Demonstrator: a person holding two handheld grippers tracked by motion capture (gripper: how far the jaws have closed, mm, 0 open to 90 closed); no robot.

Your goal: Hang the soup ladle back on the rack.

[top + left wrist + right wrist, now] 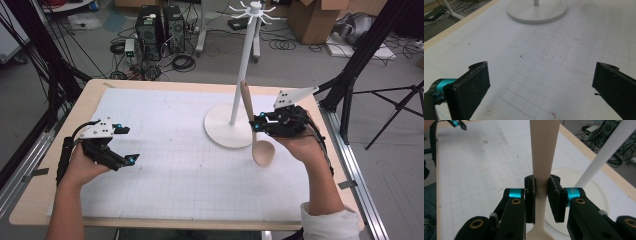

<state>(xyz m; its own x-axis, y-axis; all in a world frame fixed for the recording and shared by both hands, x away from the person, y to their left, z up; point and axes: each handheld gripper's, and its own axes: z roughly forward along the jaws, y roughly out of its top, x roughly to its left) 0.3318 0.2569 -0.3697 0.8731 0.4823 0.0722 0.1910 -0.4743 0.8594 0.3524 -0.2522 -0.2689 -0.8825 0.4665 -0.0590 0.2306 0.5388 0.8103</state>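
The left claw point(125, 145) is hovering low over the near left of the tabletop point(165, 87) with its jaws spread wide and nothing between them; it is taking no part in the work. Further in on the right, the right claw point(256, 122) is clamping the handle of the wooden spoon point(254, 127), holding it upright and clear of the tabletop, bowl hanging down, just beside the white stand point(243, 70). So the pick-up looks done; judging by the hooks point(254, 11) at the pole's top, the hanging is what is left, and the spoon is sitting well below them.
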